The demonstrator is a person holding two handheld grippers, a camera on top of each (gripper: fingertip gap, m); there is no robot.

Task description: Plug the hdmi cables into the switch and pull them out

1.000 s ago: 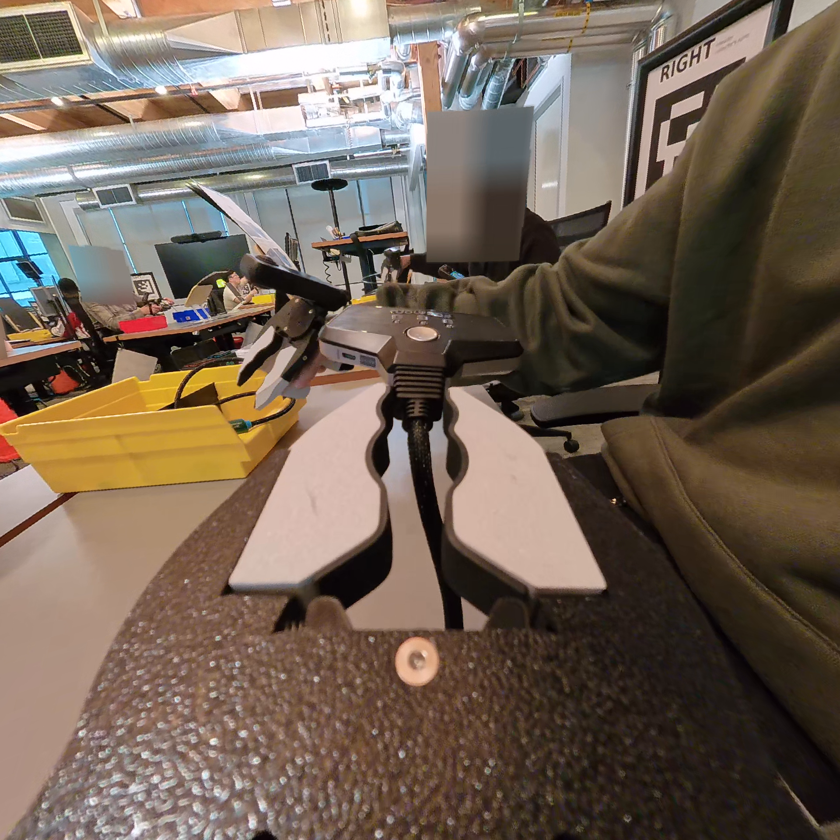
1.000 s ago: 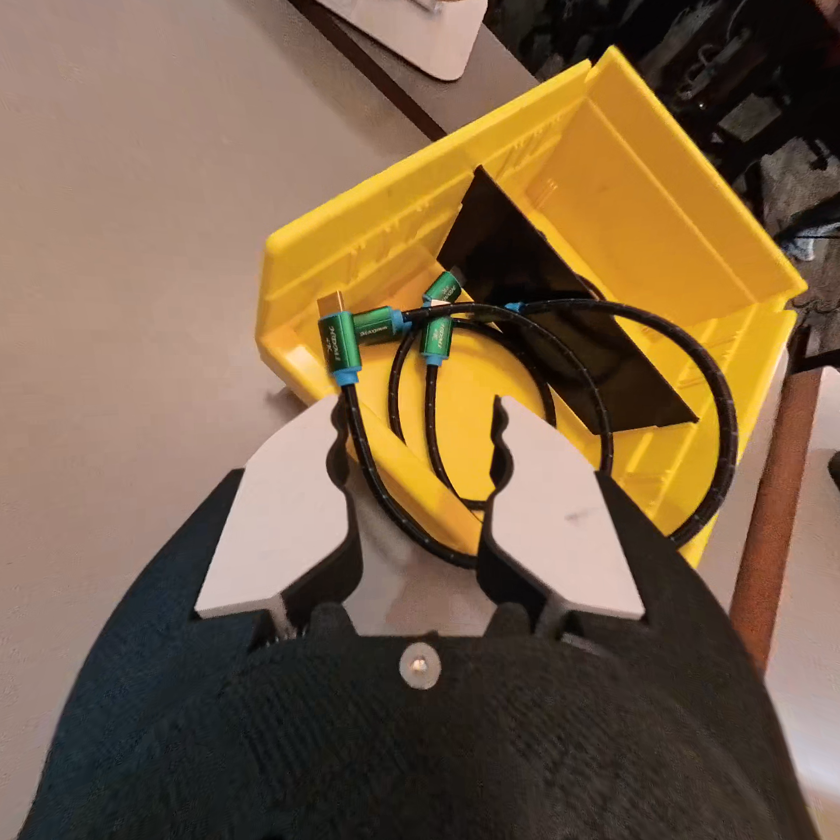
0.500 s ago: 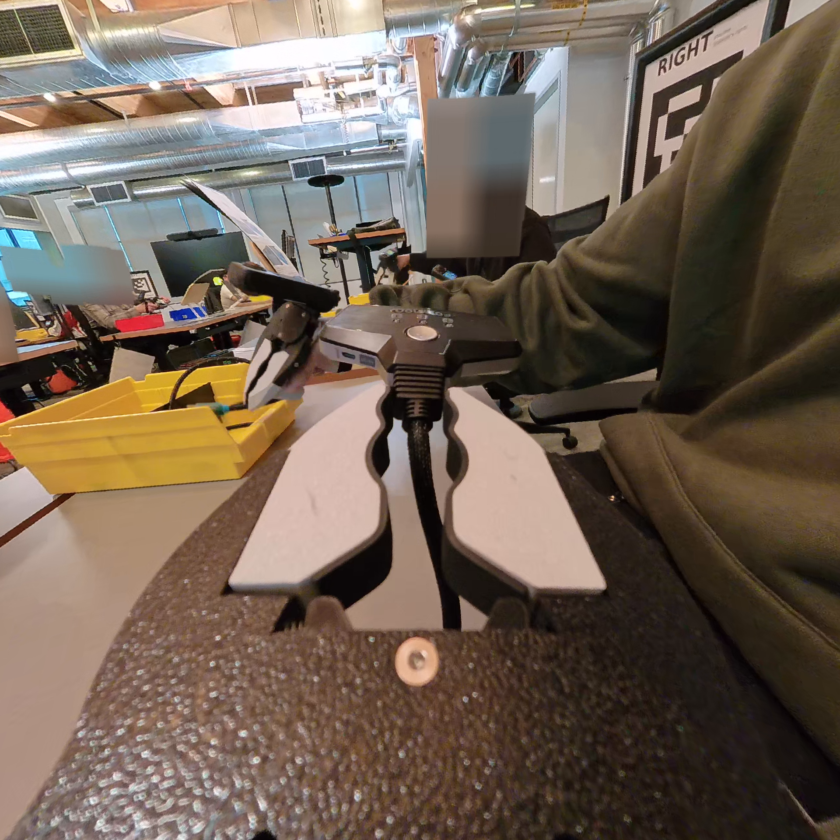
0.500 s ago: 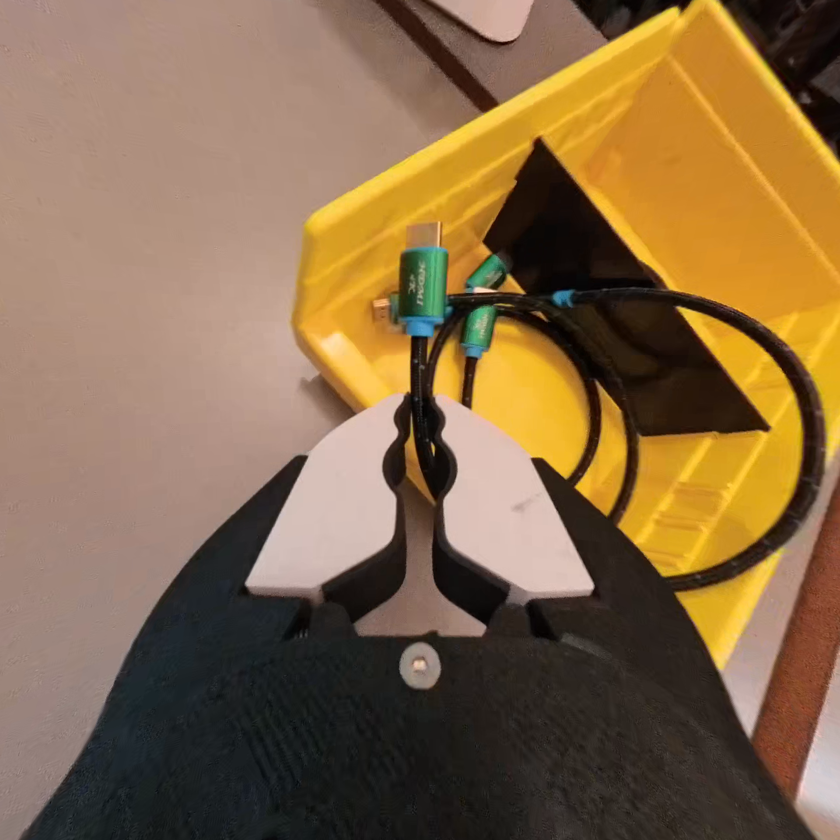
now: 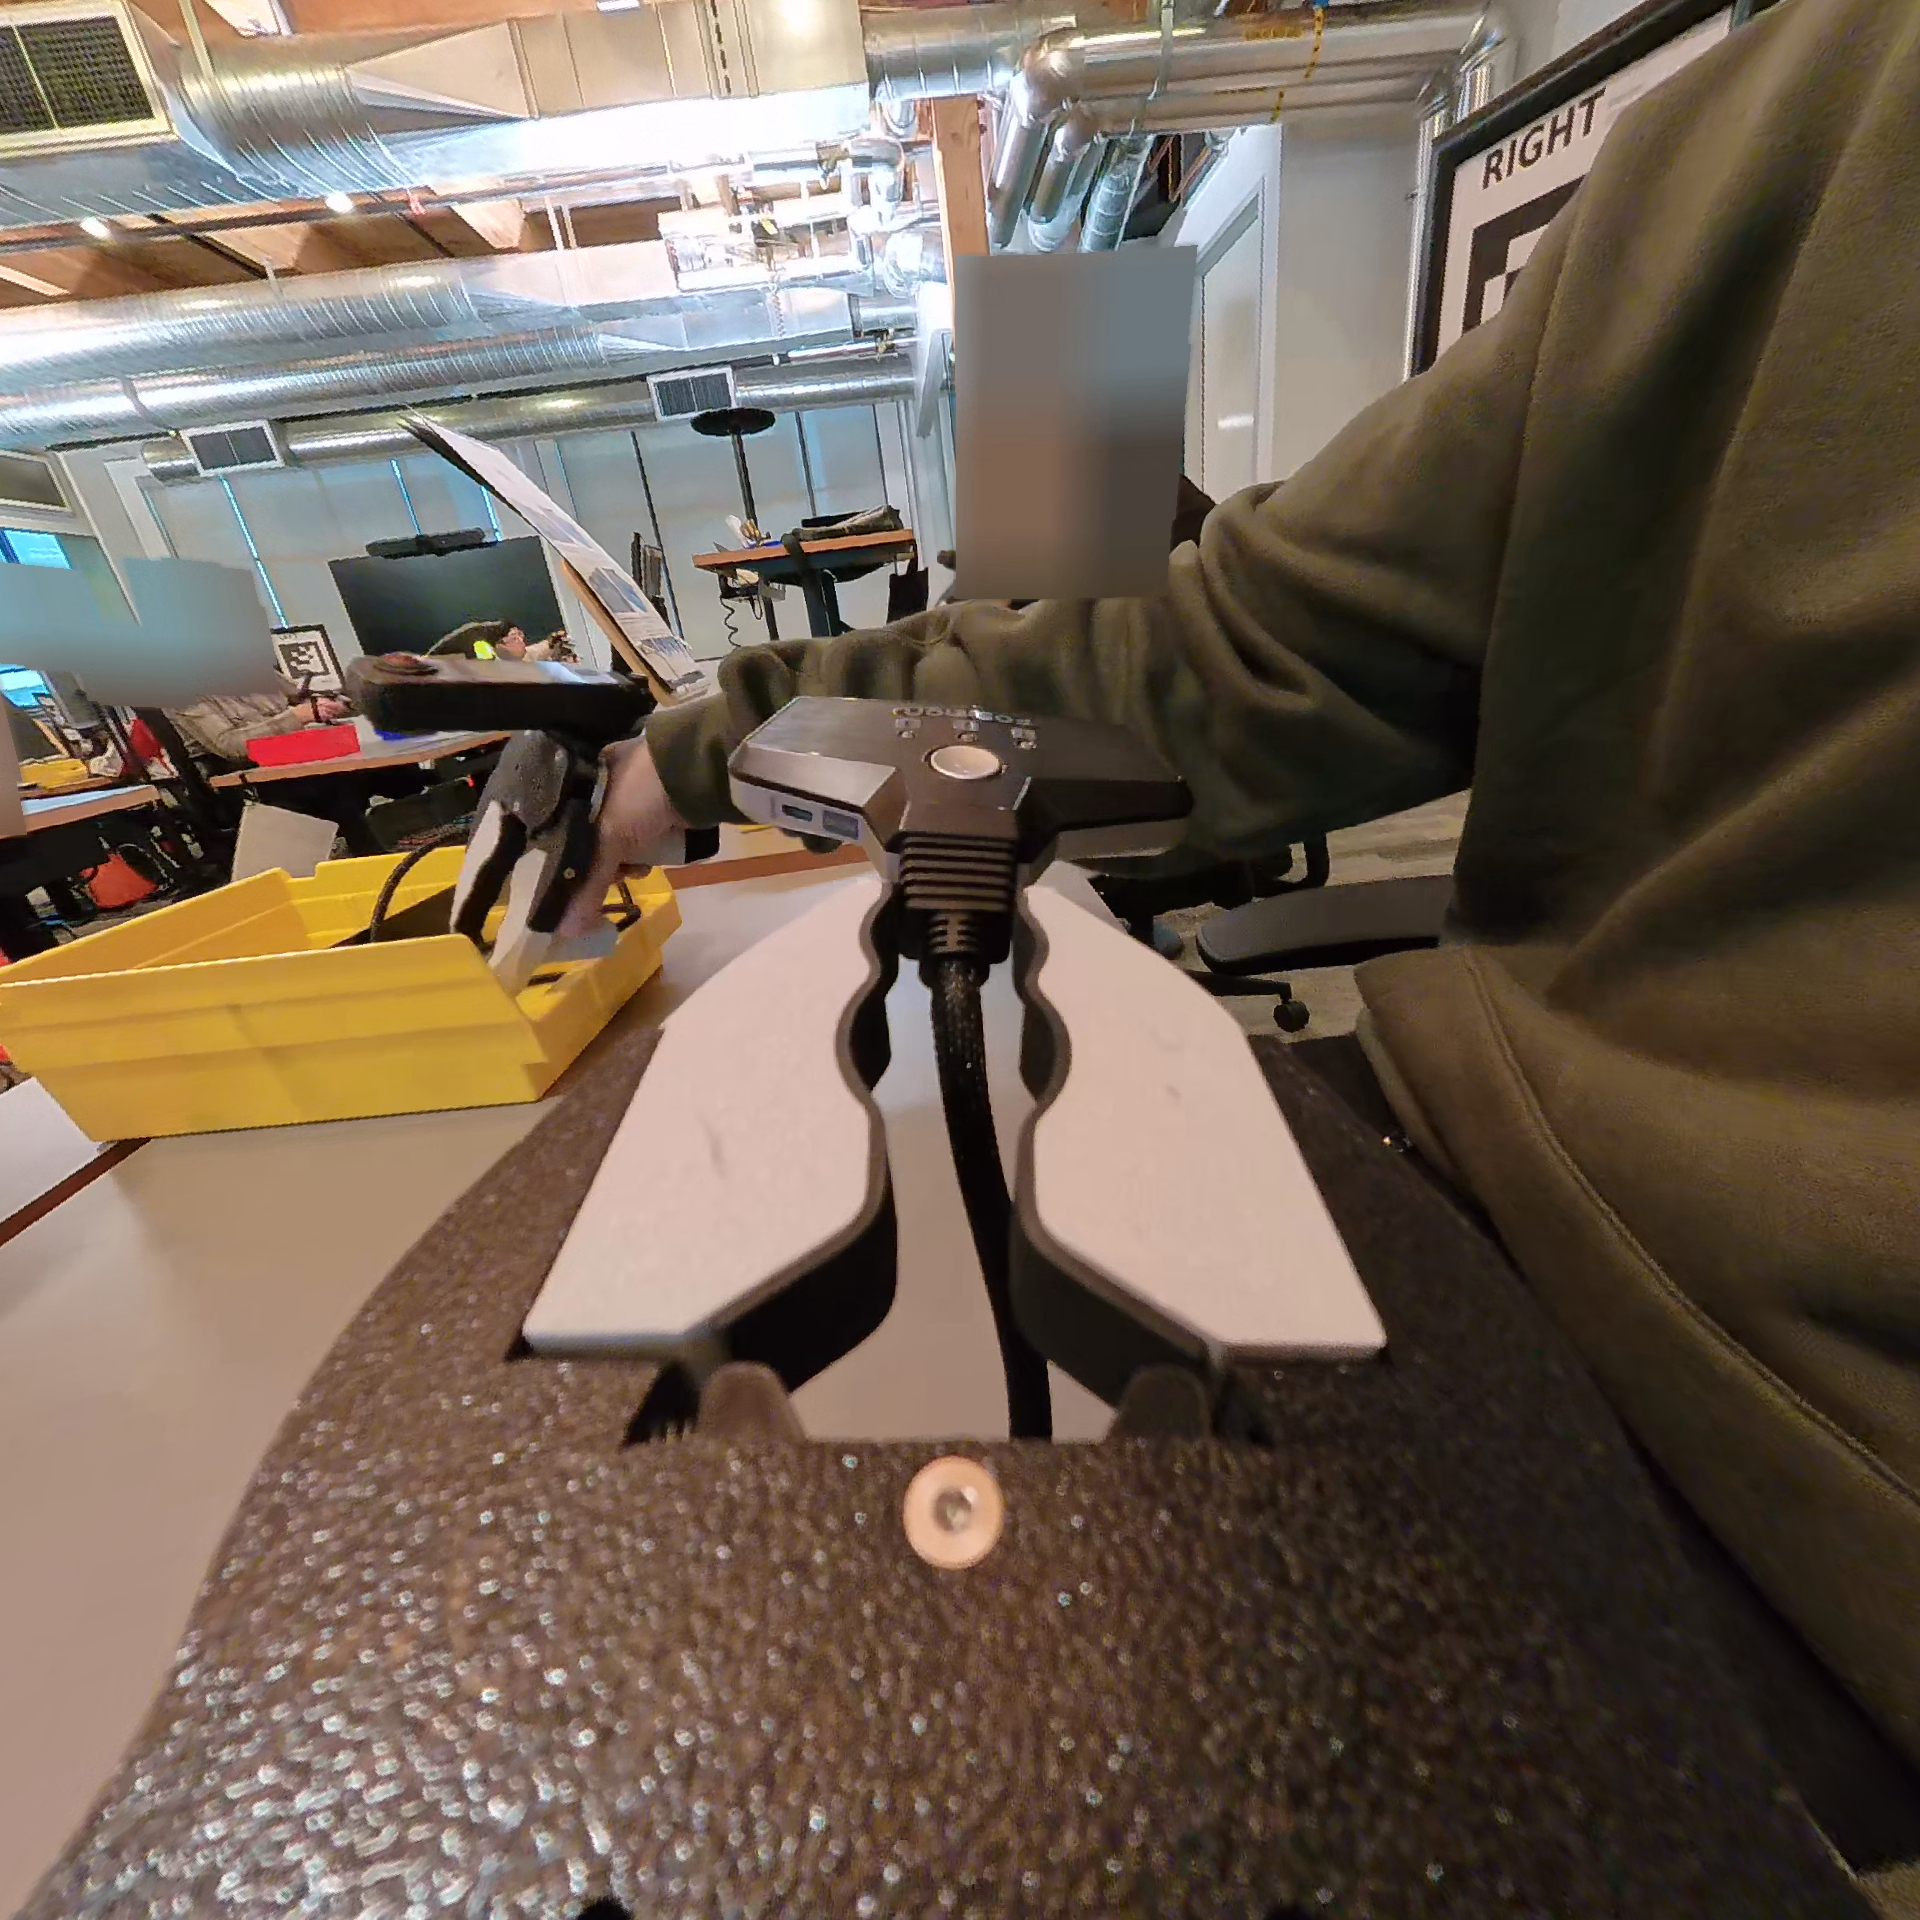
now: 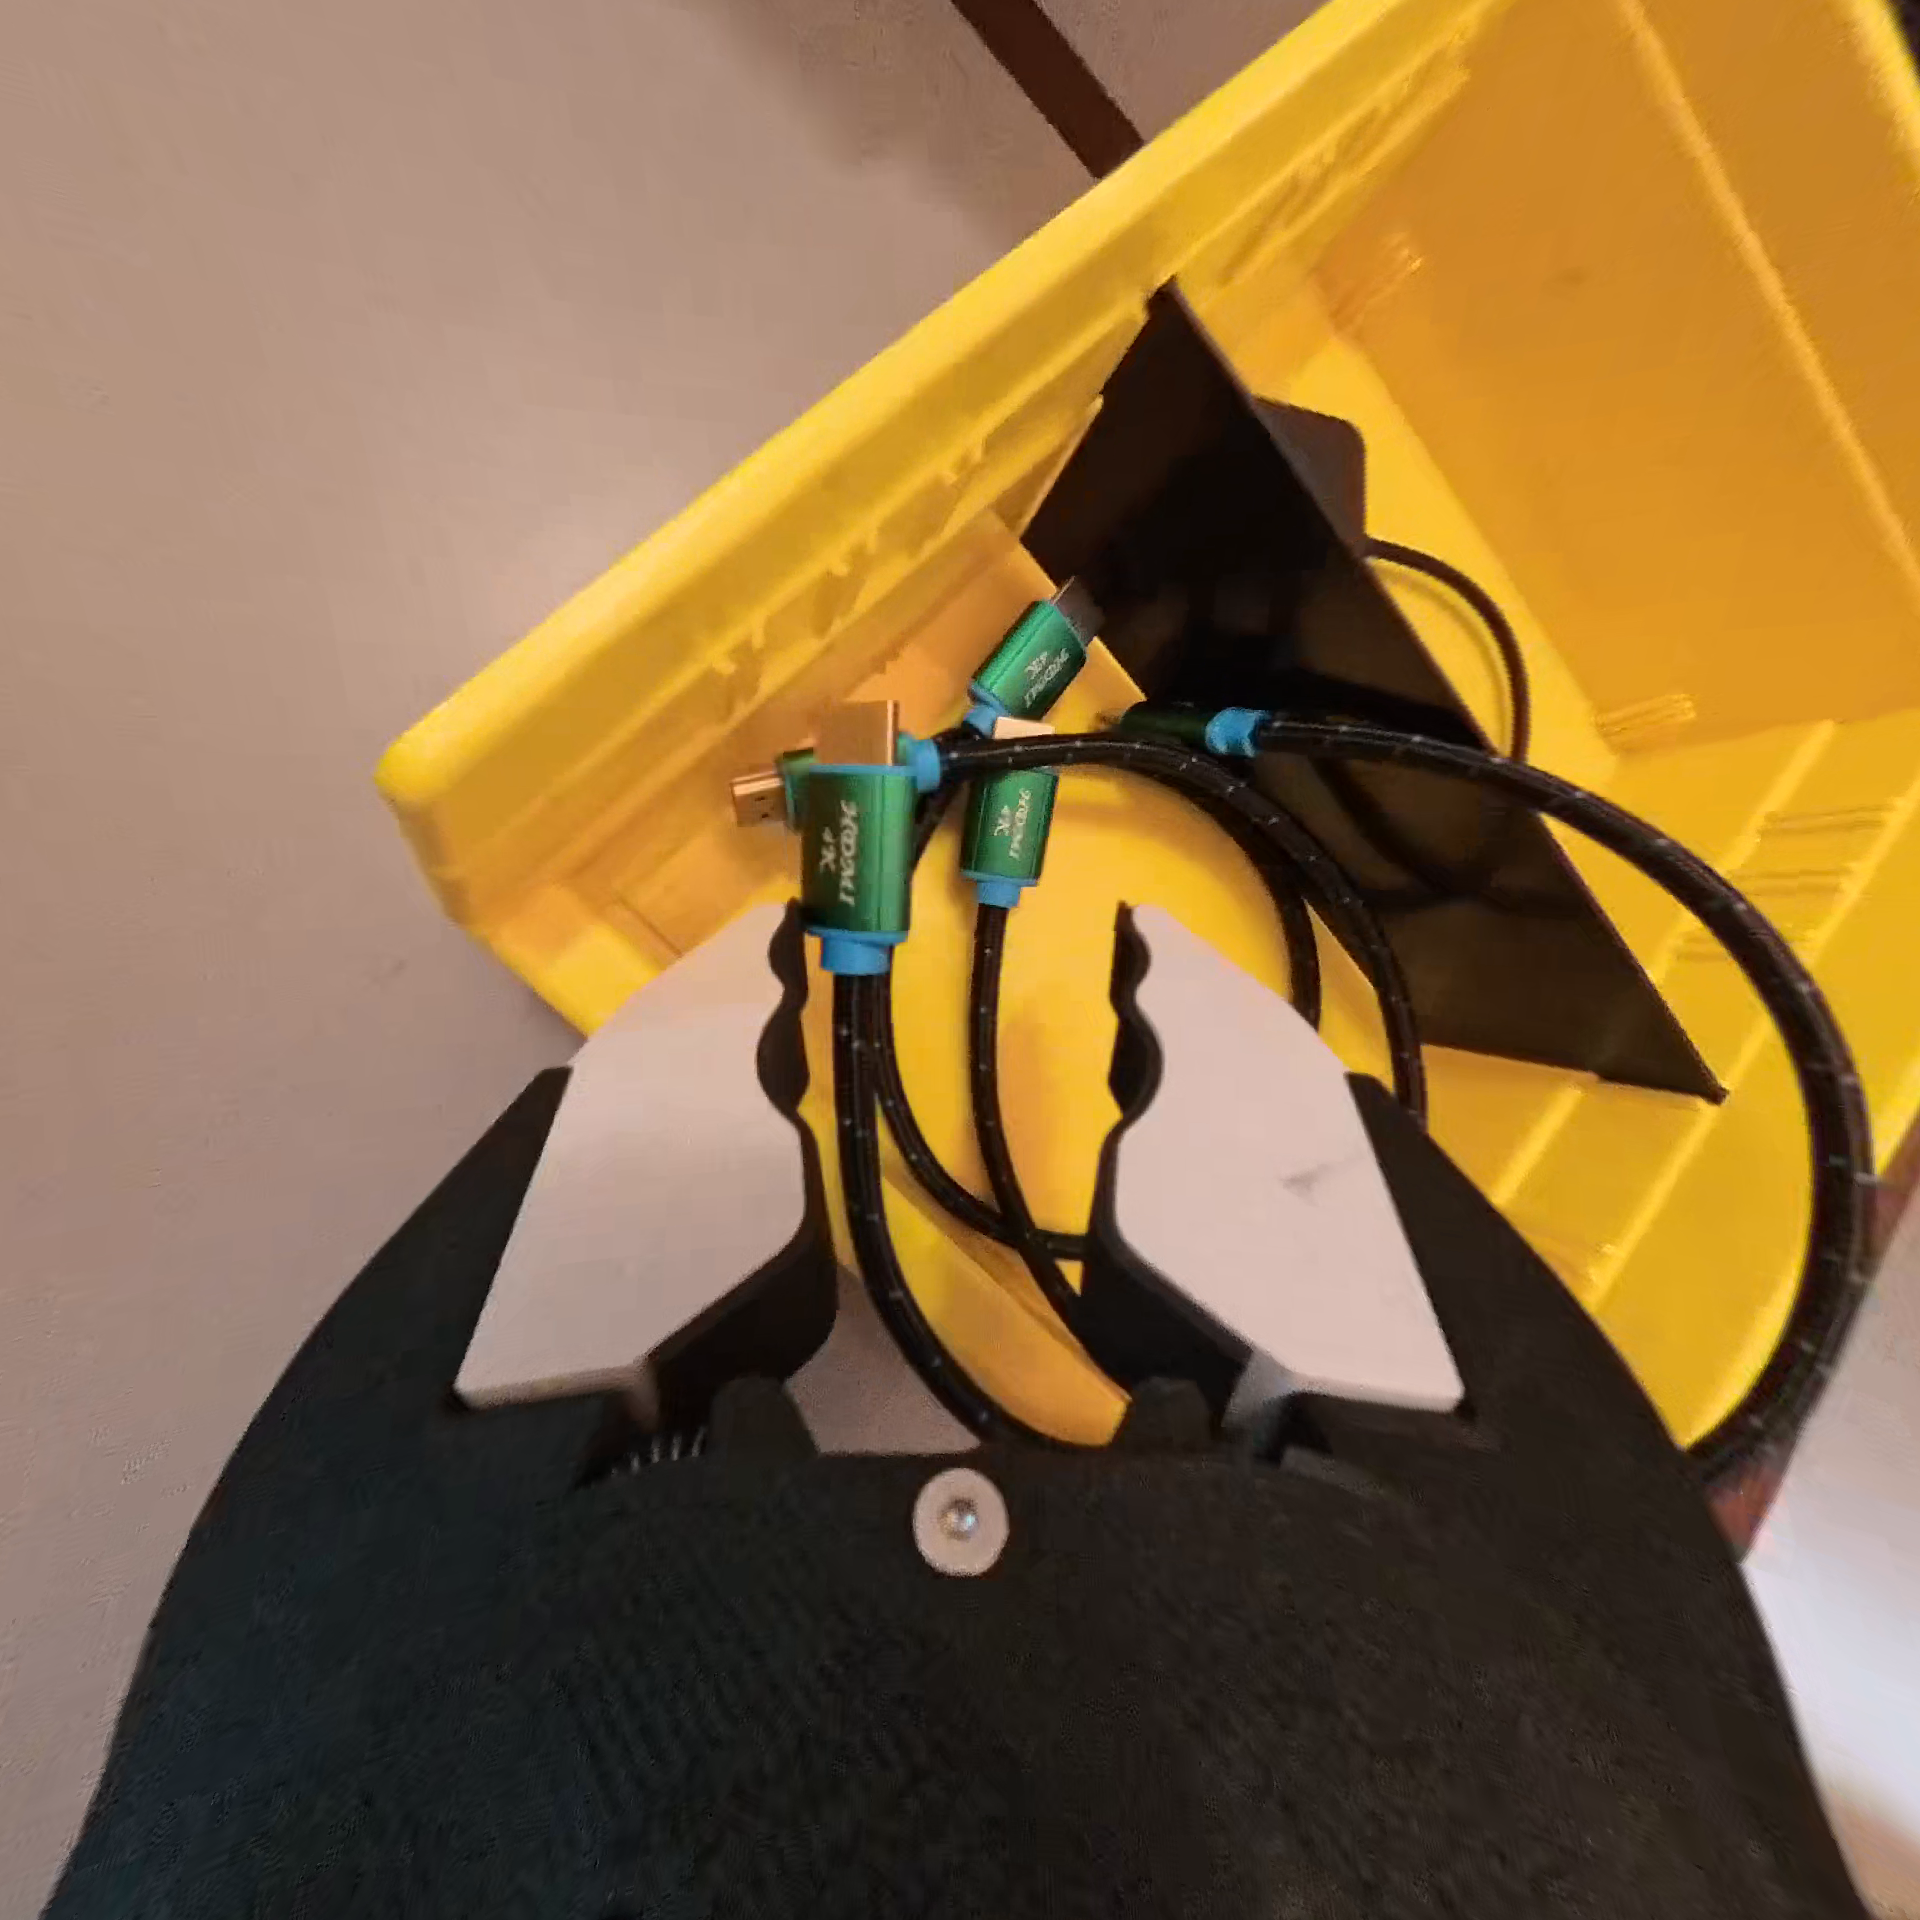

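My left gripper (image 5: 956, 920) is shut on the black braided tail cable (image 5: 971, 1091) of the dark HDMI switch (image 5: 966, 764) and holds the switch up off the table. My right gripper (image 6: 956, 925) is open over the near corner of the yellow bin (image 6: 1558, 312). Two black braided HDMI cables run between its fingers. The green plug with a gold tip (image 6: 857, 842) lies just past the left fingertip (image 6: 727, 987). A second green plug (image 6: 1006, 821) and a third (image 6: 1034, 660) lie beside it. The right gripper also shows in the left wrist view (image 5: 520, 894), pointing down into the bin (image 5: 260, 1018).
A black divider panel (image 6: 1299, 623) stands slanted inside the bin. The bin sits on a beige table (image 6: 312, 312) near its dark wooden edge. An olive-green sleeve (image 5: 1558, 727) fills the right of the left wrist view. An office chair (image 5: 1320, 914) stands behind.
My right gripper closed on the cable just below the green plug half a second ago and has now opened again. It has moved lower, closer to the bin. The left gripper keeps holding the switch.
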